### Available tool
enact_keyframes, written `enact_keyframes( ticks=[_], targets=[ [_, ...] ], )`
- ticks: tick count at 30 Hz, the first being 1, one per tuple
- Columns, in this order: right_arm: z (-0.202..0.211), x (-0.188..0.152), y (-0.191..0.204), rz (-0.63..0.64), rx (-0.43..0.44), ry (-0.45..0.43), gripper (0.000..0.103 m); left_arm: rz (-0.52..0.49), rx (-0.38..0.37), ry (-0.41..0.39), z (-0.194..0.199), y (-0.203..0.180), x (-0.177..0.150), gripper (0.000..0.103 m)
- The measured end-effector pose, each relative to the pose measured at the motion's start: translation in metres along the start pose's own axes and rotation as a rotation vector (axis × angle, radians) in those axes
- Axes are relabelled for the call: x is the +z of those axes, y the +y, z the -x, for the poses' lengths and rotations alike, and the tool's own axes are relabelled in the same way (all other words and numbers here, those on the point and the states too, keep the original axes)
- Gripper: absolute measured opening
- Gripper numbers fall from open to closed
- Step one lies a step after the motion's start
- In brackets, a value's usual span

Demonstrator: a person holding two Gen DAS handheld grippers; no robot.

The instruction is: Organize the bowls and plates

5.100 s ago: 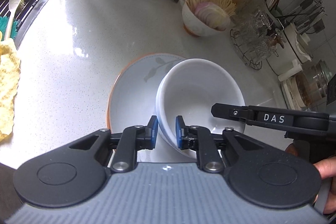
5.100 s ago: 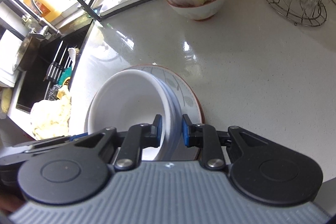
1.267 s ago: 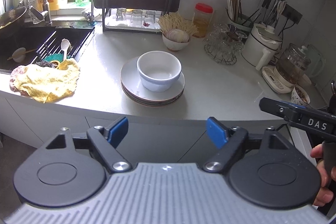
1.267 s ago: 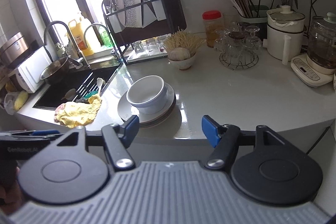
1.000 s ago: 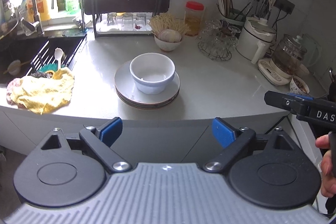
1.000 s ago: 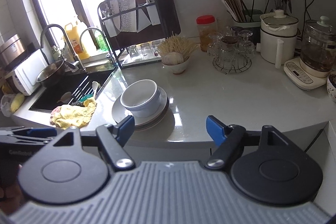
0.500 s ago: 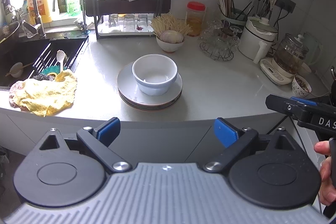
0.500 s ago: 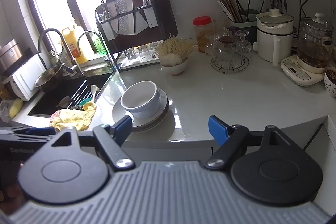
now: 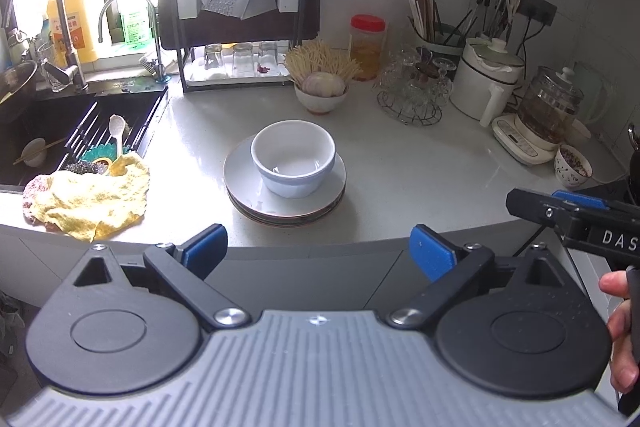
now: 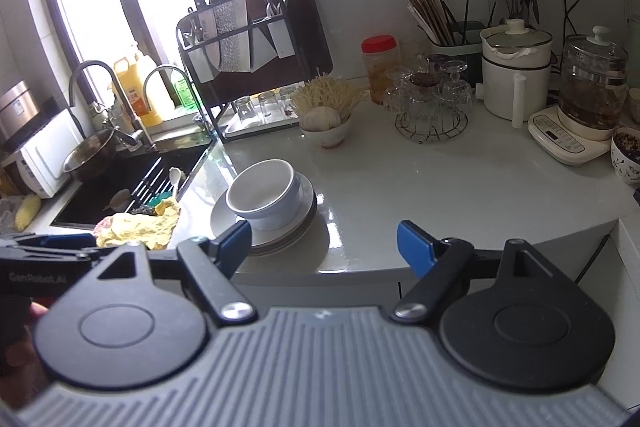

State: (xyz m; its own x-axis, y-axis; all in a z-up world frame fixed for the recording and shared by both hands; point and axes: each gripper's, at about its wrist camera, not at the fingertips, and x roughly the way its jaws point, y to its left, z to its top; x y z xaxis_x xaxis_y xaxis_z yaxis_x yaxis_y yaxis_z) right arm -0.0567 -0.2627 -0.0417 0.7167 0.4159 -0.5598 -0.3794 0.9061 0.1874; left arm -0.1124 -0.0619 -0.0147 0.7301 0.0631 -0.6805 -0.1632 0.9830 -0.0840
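Observation:
A white bowl point(image 9: 294, 157) stands upright on a stack of white plates point(image 9: 240, 173) in the middle of the white counter. The bowl point(image 10: 264, 199) and plates point(image 10: 306, 205) also show in the right wrist view. My left gripper point(image 9: 318, 251) is open and empty, held back in front of the counter's edge, well short of the stack. My right gripper point(image 10: 324, 243) is open and empty, also off the counter, to the right of the stack. The right gripper's tip point(image 9: 560, 211) shows at the right of the left wrist view.
A yellow cloth point(image 9: 92, 197) lies left of the stack beside the black sink point(image 9: 60, 131). Behind stand a bowl of noodles and onion point(image 9: 322, 87), a dish rack point(image 9: 236, 27), a glass stand point(image 9: 412, 91), a white pot point(image 9: 486, 83) and a kettle point(image 9: 548, 115). A small patterned bowl point(image 9: 572, 167) sits far right.
Over five seconds both grippers let go of the bowl, opened wide and drew back off the counter. In the last half second the views barely shift.

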Motion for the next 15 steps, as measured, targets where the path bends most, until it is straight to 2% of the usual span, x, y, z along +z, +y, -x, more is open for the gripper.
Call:
enact_keyframes(
  ticks=[1, 9, 15],
  targets=[
    [0.0004, 0.0007, -0.0007, -0.002, -0.005, -0.006, 0.087, -0.003, -0.003, -0.001, -0.0007, -0.0002, 0.0, 0.1],
    [-0.0029, 0.003, -0.002, 0.007, -0.082, -0.018, 0.088, -0.005, -0.007, -0.007, -0.0034, -0.002, 0.0023, 0.1],
    [-0.005, 0.002, -0.0042, -0.02, -0.063, -0.009, 0.088, 0.016, 0.003, -0.007, -0.0058, 0.0019, 0.0012, 0.1]
  ],
)
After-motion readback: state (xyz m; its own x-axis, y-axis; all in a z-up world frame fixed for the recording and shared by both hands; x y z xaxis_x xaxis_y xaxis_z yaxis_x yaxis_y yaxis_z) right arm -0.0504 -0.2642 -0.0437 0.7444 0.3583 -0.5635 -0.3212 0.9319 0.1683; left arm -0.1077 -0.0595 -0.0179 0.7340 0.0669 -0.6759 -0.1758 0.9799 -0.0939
